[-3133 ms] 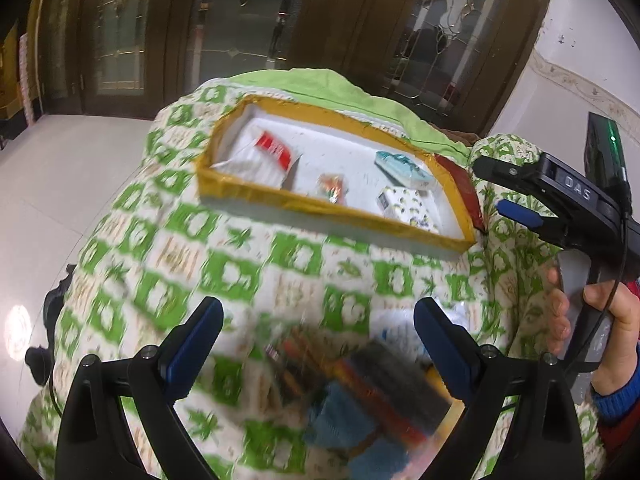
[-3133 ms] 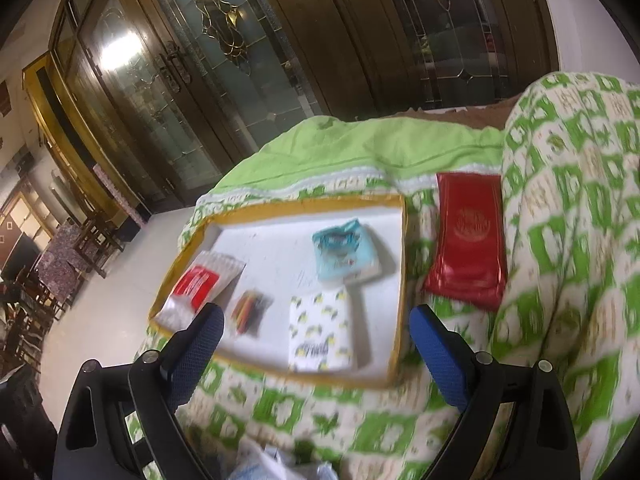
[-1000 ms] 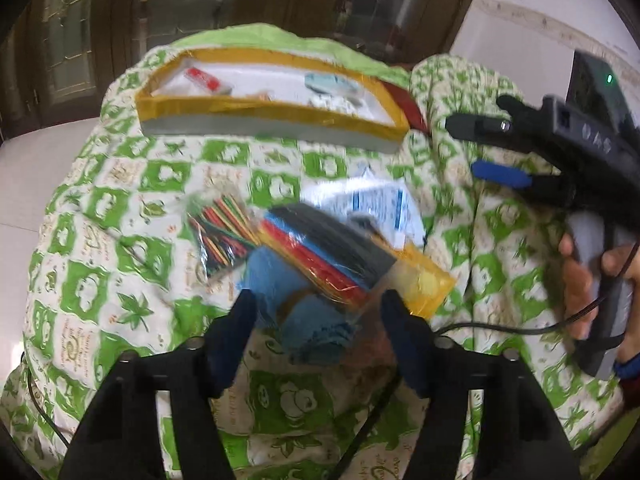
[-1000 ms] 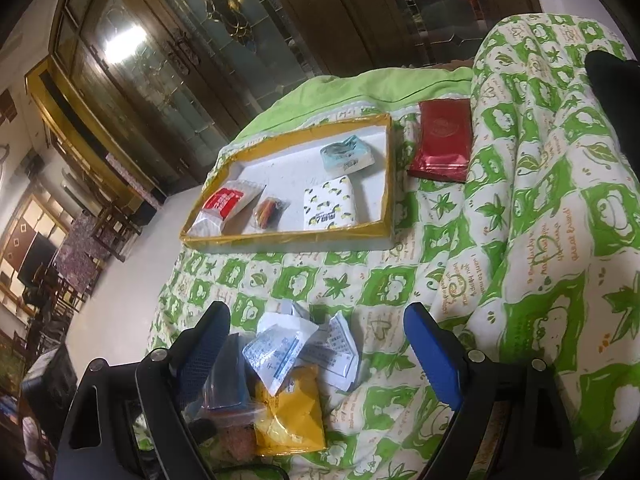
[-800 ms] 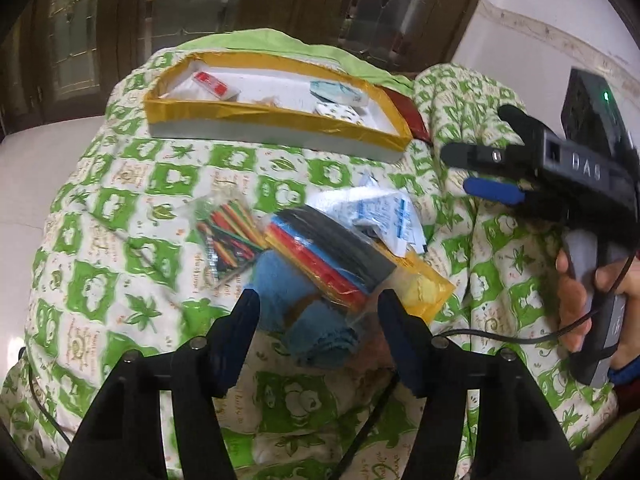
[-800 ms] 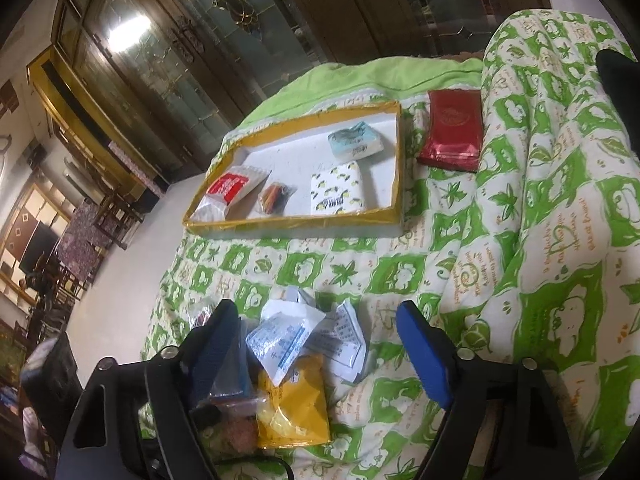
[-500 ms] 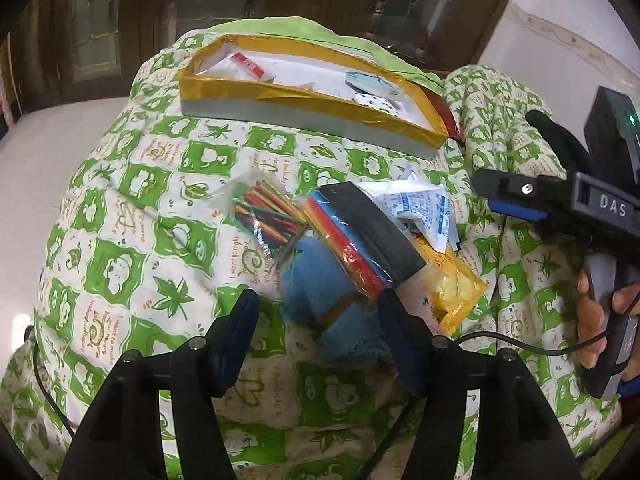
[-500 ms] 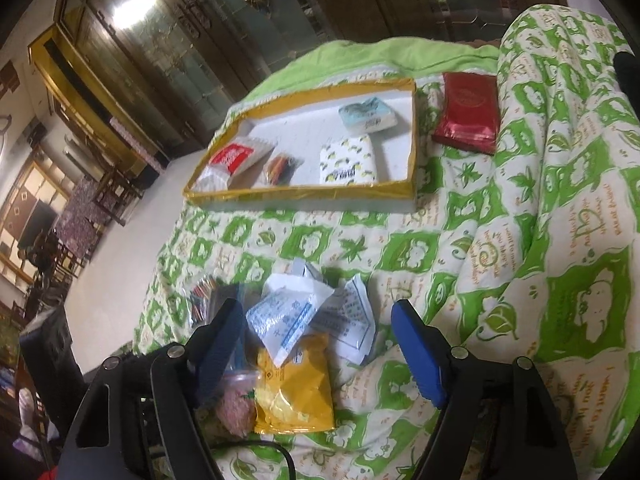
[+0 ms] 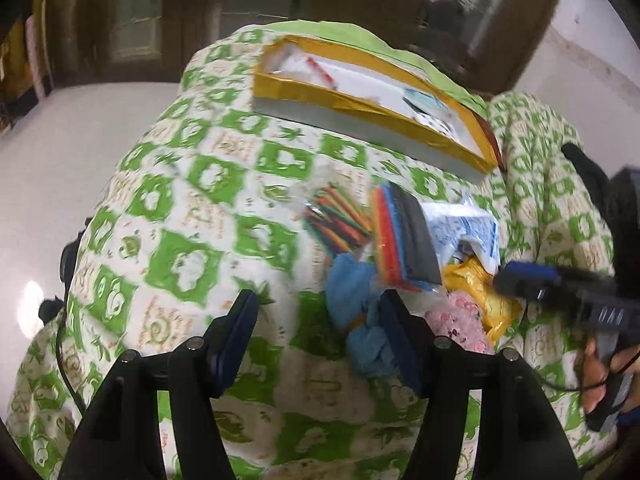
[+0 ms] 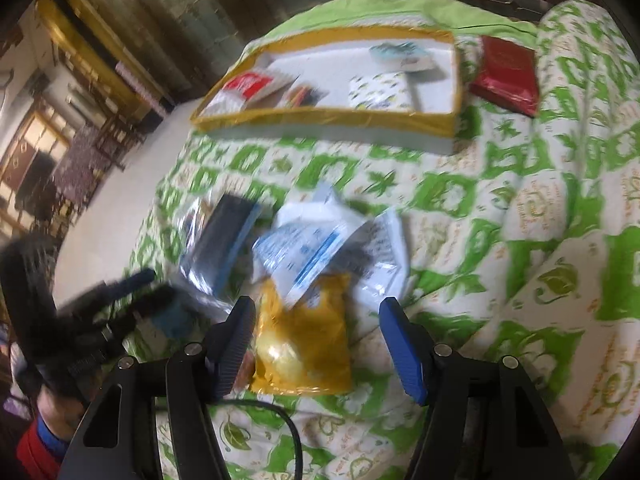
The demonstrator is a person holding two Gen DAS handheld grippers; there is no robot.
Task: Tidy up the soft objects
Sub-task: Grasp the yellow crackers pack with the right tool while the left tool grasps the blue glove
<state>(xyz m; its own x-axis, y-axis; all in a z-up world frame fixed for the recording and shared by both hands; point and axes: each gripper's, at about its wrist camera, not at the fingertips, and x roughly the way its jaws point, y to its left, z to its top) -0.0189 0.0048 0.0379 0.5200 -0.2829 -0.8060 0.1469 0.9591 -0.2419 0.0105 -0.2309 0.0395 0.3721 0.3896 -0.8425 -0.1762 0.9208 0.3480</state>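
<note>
Right gripper (image 10: 318, 344) wide open, nothing held, hovering right over the yellow packet (image 10: 302, 344), which lies between the blue fingertips, just short of them. Long axis of the packet running straight away from the gripper toward the yellow-rimmed tray (image 10: 320, 118); looks like a squeeze across the narrow width from here. Left gripper (image 9: 316, 338) open and empty too, off to the tray-left side of the pile, right finger just beside the blue cloth (image 9: 356, 300), so the right one clearly nearer the packet. White-and-blue sachet (image 10: 304, 246) overlapping the packet's tray-side end, likely to drag along on a lift. Clear bag of coloured foam sheets (image 9: 404, 240) and bag of coloured sticks (image 9: 334, 218) crowding the pile's tray-left side, pink cloth (image 9: 460, 322) tucked against the packet. Red pouch (image 10: 506, 74) well apart, beside the tray's right wall. Everything on the green-patterned quilt (image 10: 520, 208); a black cable (image 10: 280, 420) trailing under the right gripper, a possible snag.
</note>
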